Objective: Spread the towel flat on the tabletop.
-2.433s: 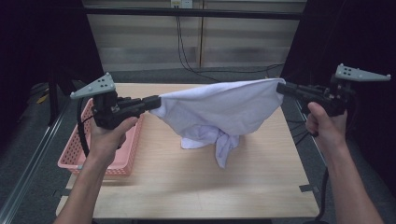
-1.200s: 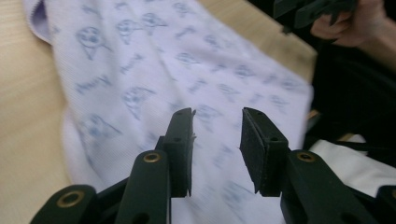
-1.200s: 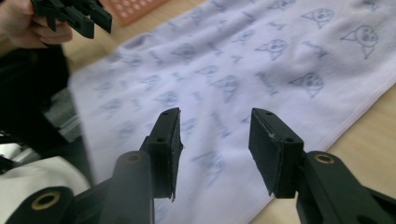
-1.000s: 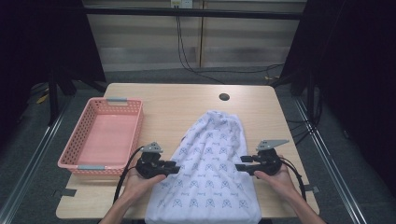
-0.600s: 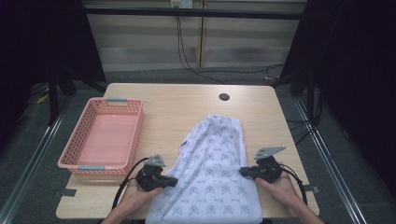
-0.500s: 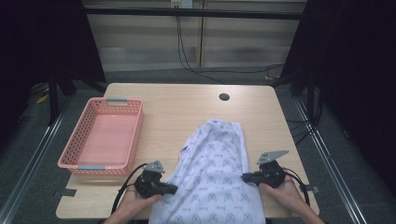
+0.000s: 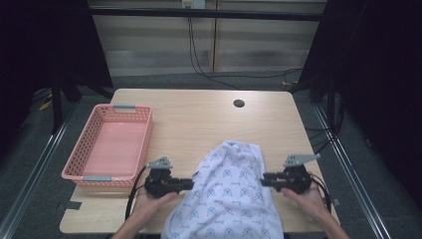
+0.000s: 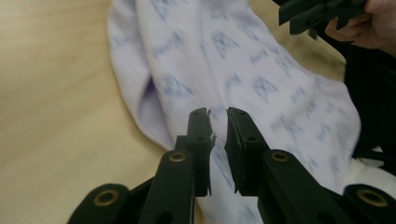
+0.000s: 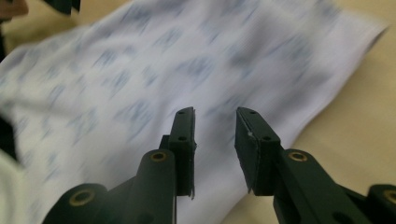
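Note:
A white cloth with a blue print (image 7: 229,194) lies flat on the wooden table (image 7: 199,119), its near end hanging over the front edge. My left gripper (image 7: 191,184) sits at the cloth's left edge. In the left gripper view the jaws (image 8: 218,114) stand a narrow gap apart above the cloth (image 8: 261,79), gripping nothing. My right gripper (image 7: 263,178) is at the cloth's right edge. Its jaws (image 9: 215,114) are wide apart over the blurred cloth (image 9: 140,70).
A pink plastic basket (image 7: 149,144), empty, stands at the table's left side. A small dark hole (image 7: 239,103) marks the far part of the table. The other hand (image 8: 373,23) and its gripper (image 8: 317,14) show at the top right of the left gripper view.
The cloth, first held spread in the air, has come down onto the table and slid toward the near edge. Both grippers drew back with it and now stand open.

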A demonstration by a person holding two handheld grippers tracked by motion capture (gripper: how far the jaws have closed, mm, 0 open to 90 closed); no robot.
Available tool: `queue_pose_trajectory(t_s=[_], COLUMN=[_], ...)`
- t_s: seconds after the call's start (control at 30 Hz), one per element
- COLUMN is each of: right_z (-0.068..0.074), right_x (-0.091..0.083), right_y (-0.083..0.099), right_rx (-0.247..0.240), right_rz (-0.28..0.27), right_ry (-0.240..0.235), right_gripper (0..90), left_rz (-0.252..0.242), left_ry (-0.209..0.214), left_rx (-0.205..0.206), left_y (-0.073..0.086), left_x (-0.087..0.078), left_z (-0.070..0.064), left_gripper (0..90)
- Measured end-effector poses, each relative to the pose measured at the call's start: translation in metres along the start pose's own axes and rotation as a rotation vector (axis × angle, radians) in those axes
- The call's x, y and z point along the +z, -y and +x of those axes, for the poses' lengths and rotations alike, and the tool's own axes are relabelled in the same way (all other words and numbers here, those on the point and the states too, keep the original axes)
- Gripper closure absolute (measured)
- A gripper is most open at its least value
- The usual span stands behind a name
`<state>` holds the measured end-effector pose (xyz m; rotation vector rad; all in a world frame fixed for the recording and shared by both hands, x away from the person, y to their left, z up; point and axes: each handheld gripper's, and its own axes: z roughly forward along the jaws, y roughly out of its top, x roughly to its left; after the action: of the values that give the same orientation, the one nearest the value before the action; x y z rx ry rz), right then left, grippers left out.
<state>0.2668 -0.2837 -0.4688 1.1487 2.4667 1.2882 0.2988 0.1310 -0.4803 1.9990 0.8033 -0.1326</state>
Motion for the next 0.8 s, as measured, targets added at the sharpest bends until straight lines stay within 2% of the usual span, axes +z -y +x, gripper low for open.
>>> queue_pose_trajectory(t_s=[0.03,0.1,0.13,0.2,0.27,0.33,0.37,0.4,0.43,0.47,0.5,0.53,0.6,0.63,0.7,0.73,0.77,0.8], right_z=[-0.007,-0.024,-0.035,-0.049,-0.058,-0.065,-0.065,-0.071,-0.071,-0.075,-0.075,-0.076,-0.075,-0.074,-0.072,-0.072,-0.072,-0.072], right_x=[0.002,0.011,0.017,0.028,0.039,0.051,0.051,0.063,0.063,0.069,0.071,0.073,0.076,0.078,0.077,0.075,0.071,0.066], right_y=[-0.006,-0.021,-0.028,-0.036,-0.041,-0.043,-0.043,-0.045,-0.045,-0.044,-0.044,-0.044,-0.044,-0.044,-0.044,-0.045,-0.047,-0.049], right_rx=[0.004,0.02,0.032,0.06,0.061,0.072,0.072,0.072,0.072,0.083,0.087,0.09,0.092,0.088,0.092,0.101,0.105,0.107], right_rz=[-0.016,-0.04,-0.046,-0.06,-0.046,-0.029,-0.029,-0.012,-0.012,-0.004,0.001,0.002,0.009,0.025,0.025,0.009,-0.009,-0.025], right_ry=[0.016,0.074,0.095,0.119,0.135,0.132,0.132,0.158,0.158,0.157,0.16,0.15,0.111,0.101,0.064,0.042,0.036,0.035], right_gripper=[67.1,64.9,63.1,60.8,57.1,55.1,55.1,53.0,53.0,52.4,52.3,52.9,62.2,69.4,82.5,84.8,85.6,86.1], left_rz=[0.012,0.028,0.036,0.047,0.041,0.054,0.054,0.078,0.078,0.083,0.103,0.099,0.107,0.108,0.092,0.076,0.051,0.051], left_ry=[-0.015,-0.054,-0.061,-0.105,-0.083,-0.079,-0.079,-0.086,-0.086,-0.064,-0.069,-0.064,-0.074,-0.061,-0.06,-0.051,-0.061,-0.061], left_rx=[-0.009,0.003,-0.01,-0.027,-0.043,-0.049,-0.049,-0.024,-0.024,-0.017,-0.004,-0.002,-0.003,-0.003,0.002,-0.006,-0.013,-0.013], left_y=[-0.005,-0.011,-0.012,-0.013,-0.012,-0.012,-0.012,-0.012,-0.012,-0.013,-0.013,-0.012,-0.013,-0.013,-0.014,-0.016,-0.019,-0.019], left_x=[0.007,0.019,0.022,0.027,0.028,0.031,0.031,0.035,0.035,0.039,0.041,0.042,0.043,0.042,0.039,0.035,0.031,0.031], left_z=[0.005,0.014,0.017,0.023,0.028,0.031,0.031,0.031,0.031,0.028,0.027,0.027,0.028,0.029,0.028,0.029,0.029,0.029], left_gripper=[80.8,80.3,78.3,72.2,69.6,62.3,62.0,61.9,61.0,61.0,62.2,65.7,79.2,84.2,86.7,87.0,87.1,87.1])
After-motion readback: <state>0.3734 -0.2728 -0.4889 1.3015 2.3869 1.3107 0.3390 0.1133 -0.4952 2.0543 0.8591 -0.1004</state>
